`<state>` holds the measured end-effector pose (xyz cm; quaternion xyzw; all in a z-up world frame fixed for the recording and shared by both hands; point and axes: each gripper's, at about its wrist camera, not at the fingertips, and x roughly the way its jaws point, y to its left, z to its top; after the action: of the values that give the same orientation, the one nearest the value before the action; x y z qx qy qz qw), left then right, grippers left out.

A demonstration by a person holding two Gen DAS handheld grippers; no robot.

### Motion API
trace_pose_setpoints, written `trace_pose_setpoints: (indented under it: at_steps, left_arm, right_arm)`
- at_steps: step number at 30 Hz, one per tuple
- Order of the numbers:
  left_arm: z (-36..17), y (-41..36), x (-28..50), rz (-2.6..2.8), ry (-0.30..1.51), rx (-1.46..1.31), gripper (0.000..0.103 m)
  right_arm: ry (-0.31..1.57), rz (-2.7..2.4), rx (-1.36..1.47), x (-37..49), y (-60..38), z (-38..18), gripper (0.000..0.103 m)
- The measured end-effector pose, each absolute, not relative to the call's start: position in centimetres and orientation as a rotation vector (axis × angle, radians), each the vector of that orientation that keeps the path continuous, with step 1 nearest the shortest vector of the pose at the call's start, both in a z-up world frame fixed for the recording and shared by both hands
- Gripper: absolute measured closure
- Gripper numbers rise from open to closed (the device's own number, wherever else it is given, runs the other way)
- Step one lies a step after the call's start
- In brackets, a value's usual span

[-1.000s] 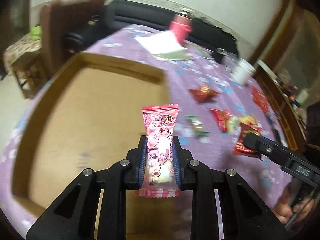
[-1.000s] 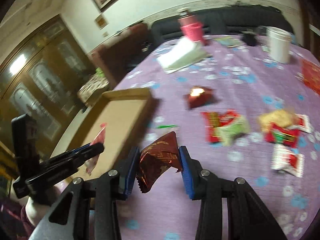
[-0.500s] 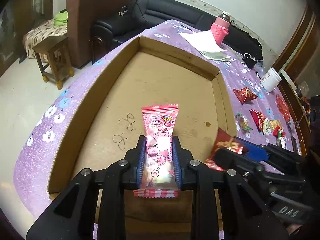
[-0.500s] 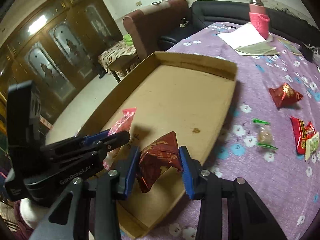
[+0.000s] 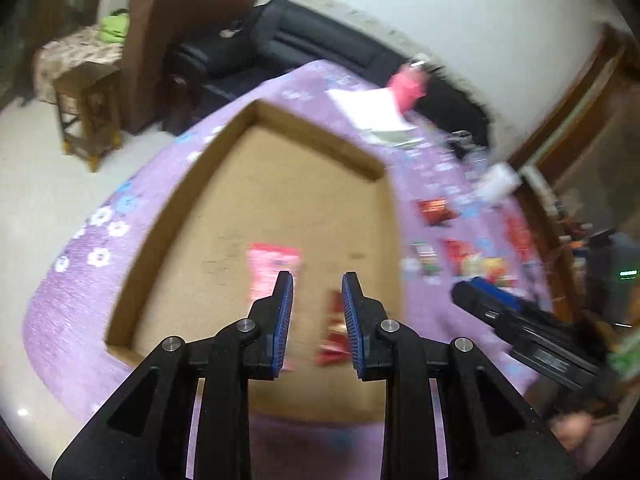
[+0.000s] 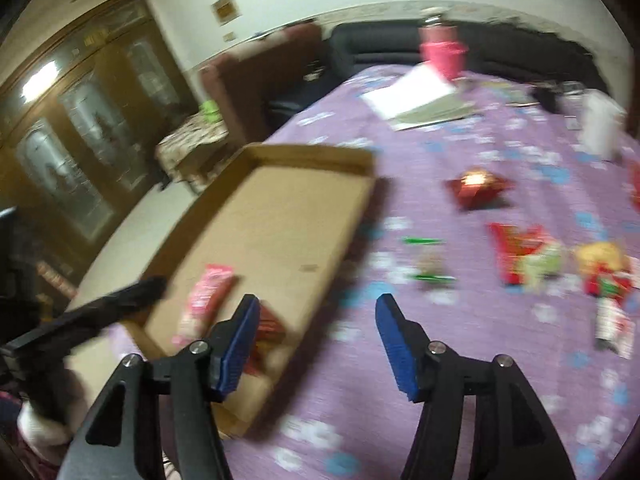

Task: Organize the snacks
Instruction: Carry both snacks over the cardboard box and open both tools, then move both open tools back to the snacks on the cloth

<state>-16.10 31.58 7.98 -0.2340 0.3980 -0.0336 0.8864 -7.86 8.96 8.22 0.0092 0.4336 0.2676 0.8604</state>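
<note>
- Holding your left gripper (image 5: 316,300) above the cardboard tray (image 5: 224,168), you had its jaws apart and empty.
- The pink snack packet (image 5: 272,266) lay in the tray just beyond the left jaw; the dark red packet (image 5: 334,330) lay between the jaws, below them.
- Your right gripper (image 6: 316,320) had its jaws wide apart, empty.
- Loose snacks (image 6: 524,254) lay on the purple tabletop (image 6: 460,152) beyond the right jaw.

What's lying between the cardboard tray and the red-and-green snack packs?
Right wrist view: one small green-ended candy on the purple cloth, between the cardboard tray and the red-and-green snack packs.
</note>
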Motion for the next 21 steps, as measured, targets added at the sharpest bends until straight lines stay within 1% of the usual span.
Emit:
trace_pose_setpoints:
  at_steps: [1,2,3,4,7,14,18,21]
  left_arm:
    - [9.0,31.1,-17.0,-0.128,0.794,-0.501,0.079]
    - [9.7,30.6,-17.7,-0.163,0.768,-0.500,0.080]
    - [10.5,30.1,-18.4,-0.194,0.745,-0.490,0.080]
    - [11.5,29.2,-19.3,-0.227,0.716,-0.469,0.080]
    - [13.9,27.1,-21.3,-0.279,0.666,-0.426,0.080]
    - [19.7,23.1,-22.9,-0.336,0.677,-0.322,0.080]
    - [24.9,22.5,-22.3,-0.355,0.650,-0.312,0.080]
    - [30.0,21.8,-21.3,-0.370,0.635,-0.297,0.080]
  right_arm:
    - [0.887,0.525,0.017,-8.1,7.6,8.8,0.028]
    - [0.851,0.482,0.019,-8.6,6.1,9.5,0.017]
    - [0.811,0.434,0.024,-9.3,4.5,10.3,0.011]
    - [0.772,0.383,0.027,-10.0,2.8,11.0,0.002]
    - [0.676,0.303,0.042,-12.2,-1.5,12.8,0.001]
    - [0.620,0.105,0.143,-16.1,-11.4,16.0,0.001]
    - [0.582,0.009,0.155,-17.0,-16.2,18.8,0.001]
    - [0.523,-0.022,0.205,-17.8,-19.8,22.1,0.001]
